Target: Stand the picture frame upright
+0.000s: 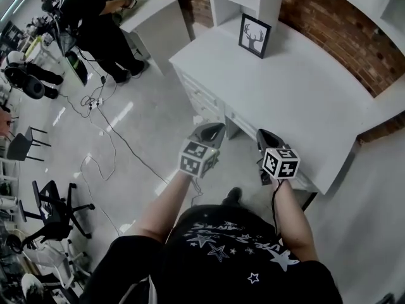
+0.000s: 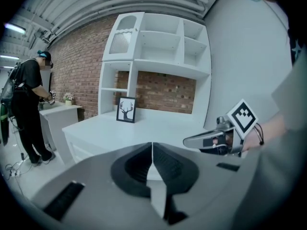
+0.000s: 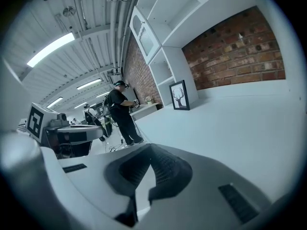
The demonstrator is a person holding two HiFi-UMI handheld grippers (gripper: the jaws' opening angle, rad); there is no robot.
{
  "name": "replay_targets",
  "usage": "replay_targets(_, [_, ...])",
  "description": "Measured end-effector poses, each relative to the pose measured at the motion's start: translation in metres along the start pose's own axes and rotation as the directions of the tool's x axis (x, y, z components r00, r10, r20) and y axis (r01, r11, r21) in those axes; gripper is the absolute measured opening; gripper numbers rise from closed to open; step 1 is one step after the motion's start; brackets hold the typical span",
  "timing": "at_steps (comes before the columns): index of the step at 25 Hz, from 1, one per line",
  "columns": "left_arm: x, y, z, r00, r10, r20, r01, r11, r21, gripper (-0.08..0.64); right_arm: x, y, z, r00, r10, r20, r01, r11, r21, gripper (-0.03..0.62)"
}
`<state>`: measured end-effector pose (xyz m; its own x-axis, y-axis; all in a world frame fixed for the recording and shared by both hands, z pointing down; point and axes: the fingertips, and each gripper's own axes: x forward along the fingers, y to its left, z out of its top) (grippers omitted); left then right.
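Head view: picture frame (image 1: 255, 35) upright far back on counter (image 1: 304, 94), beside shelf unit (image 1: 269, 2), at 12 o'clock, well apart from left gripper (image 1: 214, 129) and right gripper (image 1: 263, 135); both jaws pressed together, pinching nothing.

Brick wall (image 1: 342, 18), red-brown, runs behind a white desk (image 1: 316, 106). Drawers (image 1: 201, 97) in the desk's front. White shelf unit (image 2: 165, 47) stands on the desk against the brick: open compartments, one arched glazed door (image 2: 120, 41) top left. Plain white wall (image 2: 240, 66) to the right of it. Floor (image 1: 158, 94) pale grey, glossy, with black cables (image 1: 111, 132) trailing across. Second white table (image 1: 155, 8) further along the brick wall (a person in black (image 1: 95, 18) stands at it). Black swivel chair (image 1: 57, 211) on the open floor. Ceiling: strip lights (image 3: 52, 48) lit, pipes (image 3: 117, 23) running lengthwise.
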<state>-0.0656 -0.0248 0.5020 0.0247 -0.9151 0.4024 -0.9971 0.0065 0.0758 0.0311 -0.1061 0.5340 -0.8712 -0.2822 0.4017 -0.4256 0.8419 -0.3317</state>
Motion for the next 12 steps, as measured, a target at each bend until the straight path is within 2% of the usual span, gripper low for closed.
replay_targets(5, [-0.032,-0.006,-0.013,1.0,0.018,0.014,-0.018,0.999,-0.029,0.021,-0.019,0.019,-0.012,1.0,0.004,-0.008,-0.004,1.0,-0.016,0.015])
replay_targets(12, [-0.082,-0.038,-0.051,0.999,0.032,0.018,-0.03,0.997,-0.075,0.021,-0.059,0.043,-0.058,0.999,0.004,-0.036,-0.003,1.0,0.004,0.015])
